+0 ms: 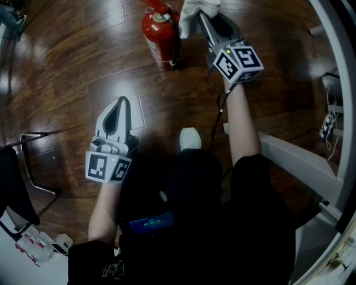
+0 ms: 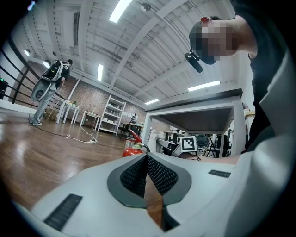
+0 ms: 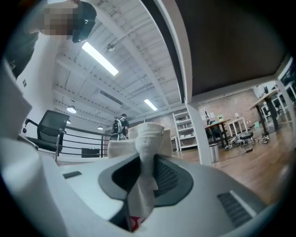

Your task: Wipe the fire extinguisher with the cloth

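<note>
The red fire extinguisher (image 1: 158, 37) stands upright on the brown wooden floor (image 1: 67, 67), at the far middle of the head view. The right gripper (image 1: 203, 19) reaches out to its right side, and its jaws are closed on a white cloth (image 1: 196, 10). The right gripper view shows the same: the cloth (image 3: 147, 135) is pinched between the two jaws of the right gripper (image 3: 145, 156), bunches out above their tips, and hangs down through the gap below them. In the head view the bunched cloth sits just to the right of the extinguisher's top, level with its black handle; whether cloth and metal touch cannot be told. The left gripper (image 1: 122, 102) is held nearer and to the left, well apart from the extinguisher, low over the floor. In the left gripper view the jaws of the left gripper (image 2: 147, 158) meet at their tips with nothing between them, and beyond them the fire extinguisher (image 2: 132, 148) shows small on the floor, with the right gripper's marker cube (image 2: 188, 144) to its right. A white shoe (image 1: 190, 138) rests on the floor between the two arms, and a dark chair (image 1: 22, 172) stands at the near left.
</note>
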A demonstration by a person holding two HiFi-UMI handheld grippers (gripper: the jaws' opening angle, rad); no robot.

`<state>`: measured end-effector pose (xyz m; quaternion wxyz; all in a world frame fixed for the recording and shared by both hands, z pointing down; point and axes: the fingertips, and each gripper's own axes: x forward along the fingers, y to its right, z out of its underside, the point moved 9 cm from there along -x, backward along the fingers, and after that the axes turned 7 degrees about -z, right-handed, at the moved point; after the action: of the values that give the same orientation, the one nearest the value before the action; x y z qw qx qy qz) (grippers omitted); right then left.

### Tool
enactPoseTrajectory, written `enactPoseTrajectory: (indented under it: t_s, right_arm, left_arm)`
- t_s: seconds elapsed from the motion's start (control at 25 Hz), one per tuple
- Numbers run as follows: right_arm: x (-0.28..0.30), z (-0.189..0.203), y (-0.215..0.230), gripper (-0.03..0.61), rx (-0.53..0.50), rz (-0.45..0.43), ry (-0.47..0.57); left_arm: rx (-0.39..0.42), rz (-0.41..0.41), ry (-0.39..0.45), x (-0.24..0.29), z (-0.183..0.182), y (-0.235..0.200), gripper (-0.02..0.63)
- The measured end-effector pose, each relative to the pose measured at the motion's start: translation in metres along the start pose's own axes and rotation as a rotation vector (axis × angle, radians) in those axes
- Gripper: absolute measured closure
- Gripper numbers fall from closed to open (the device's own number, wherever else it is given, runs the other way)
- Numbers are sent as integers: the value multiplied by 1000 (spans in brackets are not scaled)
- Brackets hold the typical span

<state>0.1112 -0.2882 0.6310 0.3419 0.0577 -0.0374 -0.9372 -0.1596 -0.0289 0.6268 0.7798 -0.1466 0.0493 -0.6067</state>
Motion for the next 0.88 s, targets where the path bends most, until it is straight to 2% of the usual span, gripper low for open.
enactPoseTrajectory:
  t_s: [0.2, 0.36, 0.52, 0.64, 0.76, 0.88]
  right_arm:
    - [20, 7, -7, 482, 3, -23, -31]
    - [31, 35, -12, 482, 24, -14, -98]
    - [21, 62, -7, 483, 56, 34, -122]
    - [12, 95, -3, 483, 81, 61, -193]
    - [8, 140, -1, 483, 144, 83, -282]
    - [3, 178, 2, 483, 273, 116, -323]
  left_arm:
    - [3, 4, -10, 1, 2, 0, 612]
    - [4, -3, -10, 1, 1, -1, 612]
    - [1, -7, -14, 1, 3, -4, 612]
    - [-5, -8, -19, -1, 6, -5, 612]
    - [-7, -7, -23, -3, 8, -4, 612]
    - [-4, -3, -26, -3, 7, -3, 612]
